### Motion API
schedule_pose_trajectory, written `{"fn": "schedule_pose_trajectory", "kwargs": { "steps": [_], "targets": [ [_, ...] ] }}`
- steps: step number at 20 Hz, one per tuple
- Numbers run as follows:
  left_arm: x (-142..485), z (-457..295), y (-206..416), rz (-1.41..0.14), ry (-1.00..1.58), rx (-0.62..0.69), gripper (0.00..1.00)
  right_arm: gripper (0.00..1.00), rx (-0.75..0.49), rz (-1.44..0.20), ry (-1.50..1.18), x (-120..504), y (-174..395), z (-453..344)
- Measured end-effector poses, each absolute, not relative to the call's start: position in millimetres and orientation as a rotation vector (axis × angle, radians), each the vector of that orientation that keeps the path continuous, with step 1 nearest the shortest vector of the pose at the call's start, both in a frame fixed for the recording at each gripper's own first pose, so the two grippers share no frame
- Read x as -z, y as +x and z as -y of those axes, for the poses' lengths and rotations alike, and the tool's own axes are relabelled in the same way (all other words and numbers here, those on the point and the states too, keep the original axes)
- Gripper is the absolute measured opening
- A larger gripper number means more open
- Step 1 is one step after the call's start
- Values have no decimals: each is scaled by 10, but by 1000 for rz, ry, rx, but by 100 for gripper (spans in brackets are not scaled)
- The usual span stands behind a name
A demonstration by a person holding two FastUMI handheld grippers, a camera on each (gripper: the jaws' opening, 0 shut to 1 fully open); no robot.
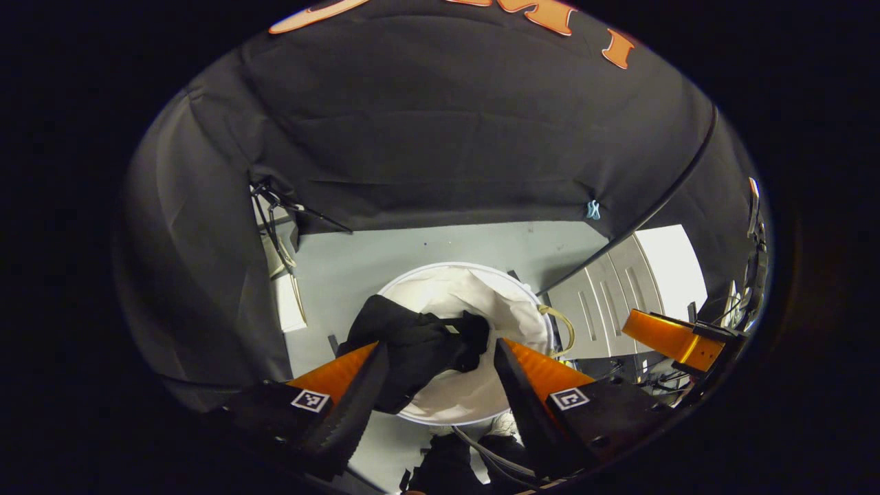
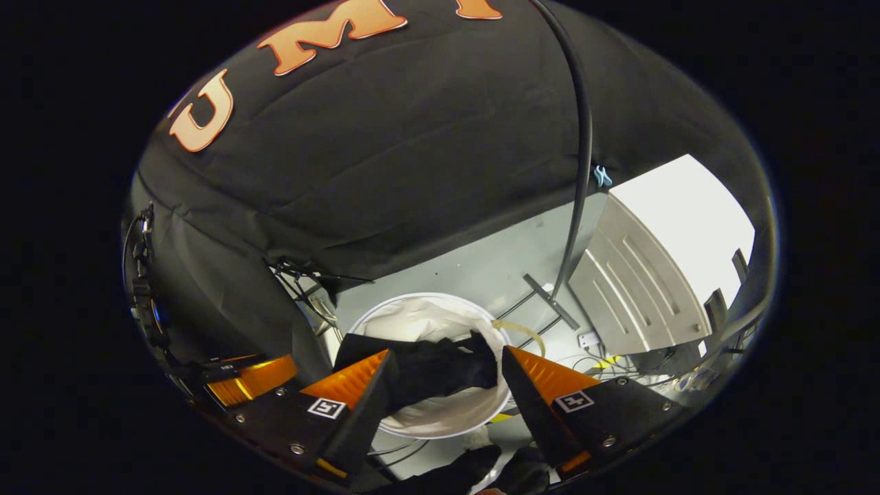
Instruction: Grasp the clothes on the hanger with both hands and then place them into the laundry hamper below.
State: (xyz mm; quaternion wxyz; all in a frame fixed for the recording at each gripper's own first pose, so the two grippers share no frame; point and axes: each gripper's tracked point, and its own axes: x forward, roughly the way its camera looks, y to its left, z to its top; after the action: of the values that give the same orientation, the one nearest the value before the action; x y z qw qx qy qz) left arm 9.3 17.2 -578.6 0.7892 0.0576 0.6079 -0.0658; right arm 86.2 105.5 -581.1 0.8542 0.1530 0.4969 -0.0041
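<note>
Clothes (image 1: 412, 350): dark garment lying in the laundry hamper (image 1: 474, 405), draped over its near-left rim w/ part hanging outside, rest bunched on the white liner inside. Nearest in the left gripper view, the left gripper (image 1: 436, 375) points steeply down over the hamper, fingers spread wide, released, nothing between them; its left finger overlaps the garment's edge in the picture, contact cannot be told. Same garment (image 2: 426, 371) seen in the right gripper view, lying across the hamper's (image 2: 440, 419) near half. The right gripper (image 2: 447, 381) is likewise tipped down above the hamper, jaws wide apart, holding nothing. Each view also catches the other tool off to the side: right one at far right in the left gripper view, left one (image 2: 240, 378) low on the left in the right gripper view; how they stand there cannot be told. Hamper is round, white-lined, w/ a tan loop handle (image 1: 560, 326) on its right side, standing on a grey floor (image 1: 412, 254). Just right of it, a pale ribbed panel (image 1: 605, 302). A thin black pole (image 2: 581, 158) rises from the floor beyond. Farthest back, the black cloth wall (image 1: 447, 124), w/ a small blue clip (image 1: 592, 210) at its lower edge.
</note>
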Motion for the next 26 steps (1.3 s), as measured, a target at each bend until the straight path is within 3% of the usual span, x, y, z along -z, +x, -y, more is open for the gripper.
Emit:
{"fn": "schedule_pose_trajectory", "kwargs": {
  "steps": [13,19,26],
  "targets": [
    [4467,-346,-17,-1067,37,-95,98,94,-53,-936,196,4763,816,-125],
    [3693,-256,-72,-901,-63,-174,95,94,-36,-792,175,3964,1019,512],
    [2526,-238,-59,-659,-62,-214,100,94,-64,-582,135,2835,1092,875]
  ]
}}
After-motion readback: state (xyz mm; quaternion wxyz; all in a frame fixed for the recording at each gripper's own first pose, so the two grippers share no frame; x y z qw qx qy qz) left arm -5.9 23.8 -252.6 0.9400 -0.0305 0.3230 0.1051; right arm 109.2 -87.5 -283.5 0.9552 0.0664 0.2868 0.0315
